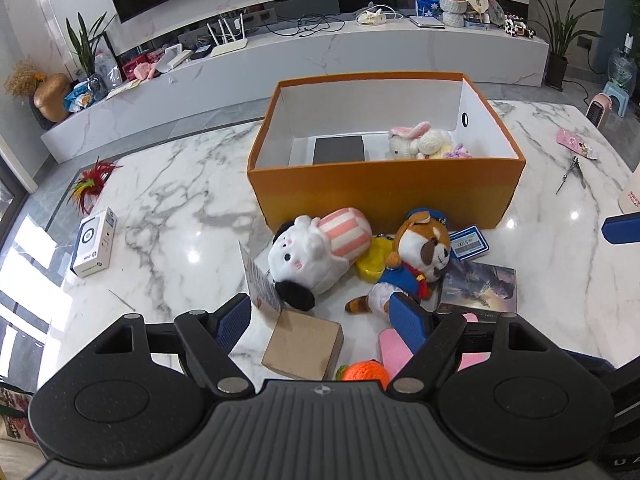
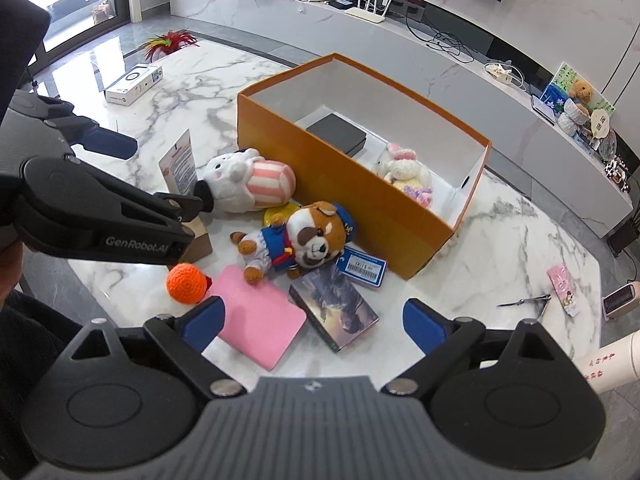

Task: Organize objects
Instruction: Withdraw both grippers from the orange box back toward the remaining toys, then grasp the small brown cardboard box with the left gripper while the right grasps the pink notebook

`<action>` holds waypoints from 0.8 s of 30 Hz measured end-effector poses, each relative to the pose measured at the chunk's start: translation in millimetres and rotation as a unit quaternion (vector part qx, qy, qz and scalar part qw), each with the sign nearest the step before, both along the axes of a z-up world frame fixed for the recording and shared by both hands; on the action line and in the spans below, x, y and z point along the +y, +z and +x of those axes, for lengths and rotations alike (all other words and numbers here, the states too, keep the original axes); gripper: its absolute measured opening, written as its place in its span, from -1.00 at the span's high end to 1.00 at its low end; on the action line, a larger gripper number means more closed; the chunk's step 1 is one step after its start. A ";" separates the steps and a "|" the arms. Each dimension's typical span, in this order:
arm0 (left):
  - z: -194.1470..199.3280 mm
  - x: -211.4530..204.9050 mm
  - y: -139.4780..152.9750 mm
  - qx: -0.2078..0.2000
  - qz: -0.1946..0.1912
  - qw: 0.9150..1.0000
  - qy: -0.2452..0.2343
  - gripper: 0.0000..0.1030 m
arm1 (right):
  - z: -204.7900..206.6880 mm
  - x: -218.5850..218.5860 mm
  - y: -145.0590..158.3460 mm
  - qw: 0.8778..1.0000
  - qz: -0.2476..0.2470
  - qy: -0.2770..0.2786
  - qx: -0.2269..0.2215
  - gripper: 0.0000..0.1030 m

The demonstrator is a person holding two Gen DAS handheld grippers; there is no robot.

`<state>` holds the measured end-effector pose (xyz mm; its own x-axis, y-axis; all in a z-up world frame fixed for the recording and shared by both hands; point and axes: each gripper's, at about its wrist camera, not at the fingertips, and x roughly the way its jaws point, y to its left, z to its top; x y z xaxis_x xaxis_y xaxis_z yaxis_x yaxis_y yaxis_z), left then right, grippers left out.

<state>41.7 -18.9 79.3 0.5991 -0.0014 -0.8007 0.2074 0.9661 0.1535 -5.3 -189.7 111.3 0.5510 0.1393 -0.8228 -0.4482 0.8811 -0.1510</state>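
Note:
An open orange box (image 1: 384, 196) (image 2: 340, 184) stands on the marble table and holds a dark grey case (image 1: 339, 150) and a crochet bunny (image 1: 416, 142). In front of it lie a white plush with pink stripes (image 1: 312, 252) (image 2: 248, 184), a red panda plush in blue (image 1: 416, 260) (image 2: 304, 240), a blue tag (image 2: 362, 266), a book (image 2: 334, 308), a pink pad (image 2: 256, 320), an orange crochet ball (image 2: 186, 282) and a small cardboard box (image 1: 304, 344). My left gripper (image 1: 320, 320) hangs open over the cardboard box. My right gripper (image 2: 314, 322) is open above the pink pad and book, holding nothing.
A white device carton (image 1: 94, 242) and a red feathery ornament (image 1: 94, 184) lie at the table's left. Small metal clippers (image 1: 572, 172), a pink card (image 1: 576, 144) and a white tube (image 2: 612, 360) are at the right. A marble TV bench (image 1: 360, 48) runs behind.

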 end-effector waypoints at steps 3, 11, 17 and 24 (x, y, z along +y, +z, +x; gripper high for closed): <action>-1.1 9.1 -5.9 0.004 -0.010 1.000 0.003 -0.74 | -2.1 -0.4 -7.3 1.000 0.007 0.002 -0.001 -0.90; -0.9 49.6 -31.9 0.016 -0.041 0.999 0.021 -0.74 | -6.8 0.3 -44.6 0.997 0.070 0.009 0.019 -0.90; 4.8 66.5 -60.4 0.030 -0.060 0.997 0.041 -0.74 | -3.8 -0.4 -85.1 0.995 0.098 -0.013 0.015 -0.90; 20.5 72.2 -80.9 0.048 -0.126 0.989 0.059 -0.74 | 5.7 -10.9 -111.8 0.986 0.162 -0.042 0.004 -0.91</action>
<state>62.3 53.3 -1.5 0.5282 -0.1433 -0.8370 0.0925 0.9895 -0.1110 0.3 -200.6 -0.5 0.5662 0.3500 -0.7463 -0.3717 0.9165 0.1478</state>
